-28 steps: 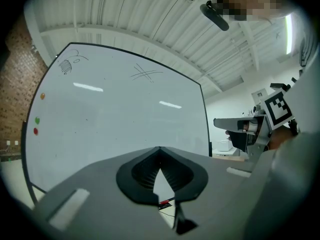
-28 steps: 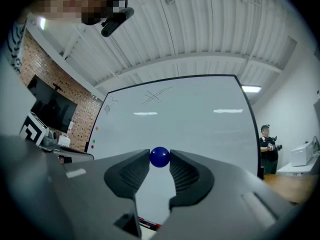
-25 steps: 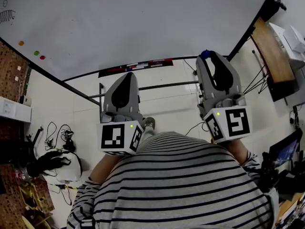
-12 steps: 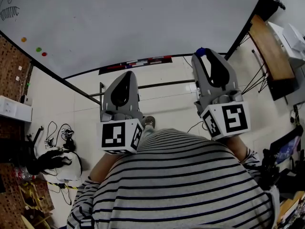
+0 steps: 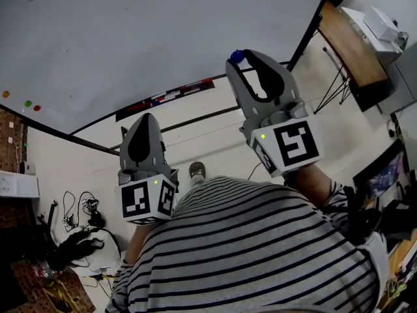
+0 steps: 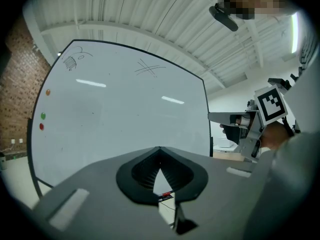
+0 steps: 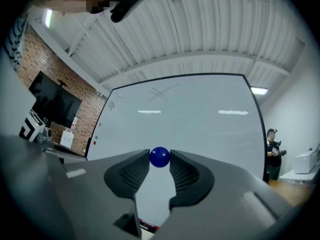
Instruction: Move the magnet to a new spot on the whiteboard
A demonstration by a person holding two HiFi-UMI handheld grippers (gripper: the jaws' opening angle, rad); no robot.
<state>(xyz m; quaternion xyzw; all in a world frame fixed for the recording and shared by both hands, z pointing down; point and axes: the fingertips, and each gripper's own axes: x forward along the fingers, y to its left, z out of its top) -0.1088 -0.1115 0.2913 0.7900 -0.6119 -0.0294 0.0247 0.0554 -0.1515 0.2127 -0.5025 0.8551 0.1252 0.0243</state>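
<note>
Now my right gripper (image 7: 160, 162) pinches the blue magnet (image 7: 159, 157) at its tips, mid-frame, in front of the whiteboard (image 7: 200, 119). My left gripper (image 6: 160, 153) is pressed together, empty. Carry step, I'd say; next, press the magnet onto bare board and let go.

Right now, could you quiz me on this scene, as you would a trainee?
1. True or false: the left gripper has its jaws closed with nothing between them.
2. What colour is the magnet held in the right gripper? A red, B blue, C green.
3. How many coloured dots sit near the left edge of the whiteboard?
Key: 1 true; 2 B; 3 three.
</note>
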